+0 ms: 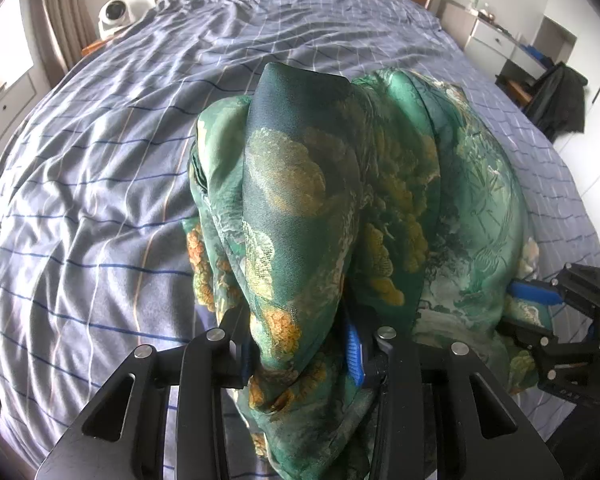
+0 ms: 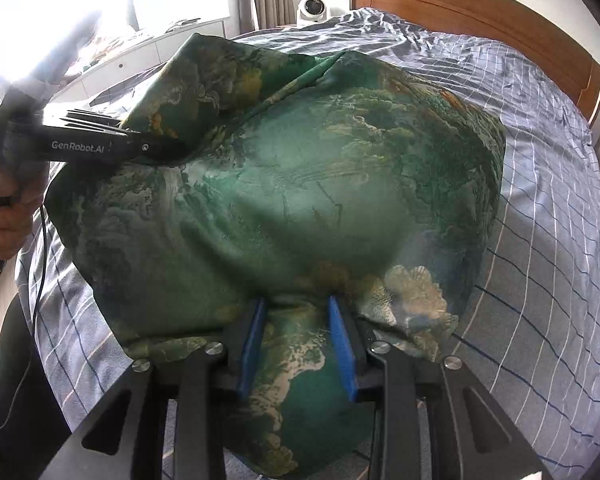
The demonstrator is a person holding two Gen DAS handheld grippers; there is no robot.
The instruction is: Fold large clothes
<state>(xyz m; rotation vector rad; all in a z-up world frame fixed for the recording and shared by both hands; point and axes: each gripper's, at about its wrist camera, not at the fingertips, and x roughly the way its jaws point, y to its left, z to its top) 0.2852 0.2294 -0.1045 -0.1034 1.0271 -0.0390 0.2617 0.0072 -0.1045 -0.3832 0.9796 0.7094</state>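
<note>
A large green silky garment (image 1: 340, 184) with gold and orange cloud prints hangs bunched over the bed. My left gripper (image 1: 300, 356) is shut on a thick fold of it, and the cloth drapes over its blue pads. In the right wrist view the garment (image 2: 300, 184) spreads wide above the sheet. My right gripper (image 2: 298, 340) has cloth pinched between its blue pads (image 2: 342, 344). The left gripper (image 2: 100, 146) shows at the left of that view, holding the garment's upper corner. The right gripper (image 1: 540, 308) shows at the right of the left wrist view.
The bed (image 1: 100, 200) has a wrinkled blue-grey checked sheet and a wooden headboard (image 2: 480, 12). A white fan (image 1: 114, 16) stands by the curtain. White drawers (image 1: 496, 40) and a dark garment (image 1: 560, 96) are at the right wall.
</note>
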